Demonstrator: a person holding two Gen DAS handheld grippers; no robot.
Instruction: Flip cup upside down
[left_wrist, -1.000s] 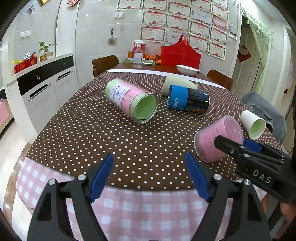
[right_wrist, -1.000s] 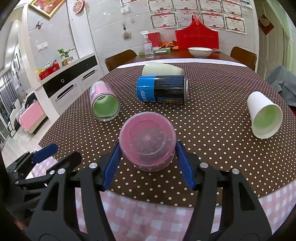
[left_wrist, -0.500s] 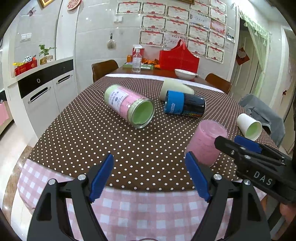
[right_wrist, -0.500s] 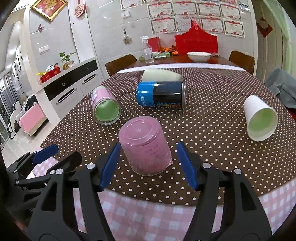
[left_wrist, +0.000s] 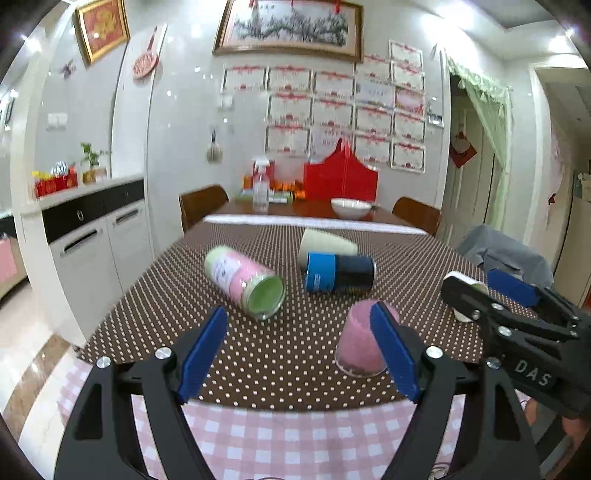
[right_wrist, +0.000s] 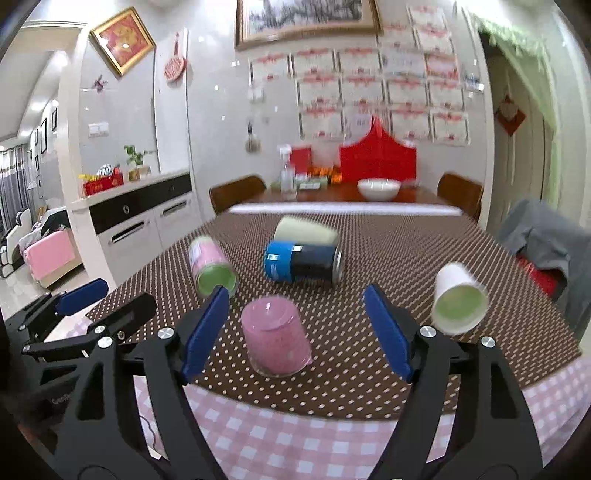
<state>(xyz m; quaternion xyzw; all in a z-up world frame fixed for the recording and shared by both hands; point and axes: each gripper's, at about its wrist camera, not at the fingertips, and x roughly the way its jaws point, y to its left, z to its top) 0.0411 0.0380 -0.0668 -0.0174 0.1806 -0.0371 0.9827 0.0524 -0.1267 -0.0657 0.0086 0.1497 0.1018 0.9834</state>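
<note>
A pink translucent cup (right_wrist: 275, 341) stands upside down, rim down, on the brown polka-dot tablecloth (right_wrist: 351, 354) near the front edge. It also shows in the left wrist view (left_wrist: 360, 341), partly behind my left gripper's right finger. My right gripper (right_wrist: 297, 334) is open and empty, drawn back from the cup, its blue pads apart on either side. My left gripper (left_wrist: 299, 358) is open and empty over the front edge. The right gripper also shows in the left wrist view (left_wrist: 491, 291).
A pink and green jar (left_wrist: 245, 282), a blue and black can (left_wrist: 338, 273) and a cream cup (left_wrist: 325, 243) lie on their sides mid-table. A white paper cup (right_wrist: 458, 301) lies at the right. Chairs, a white bowl (left_wrist: 351, 207) and a red bag stand behind.
The right gripper turned the pink cup from lying on its side to standing rim down, then opened and drew back from it. Both cameras have risen and tilted up.
</note>
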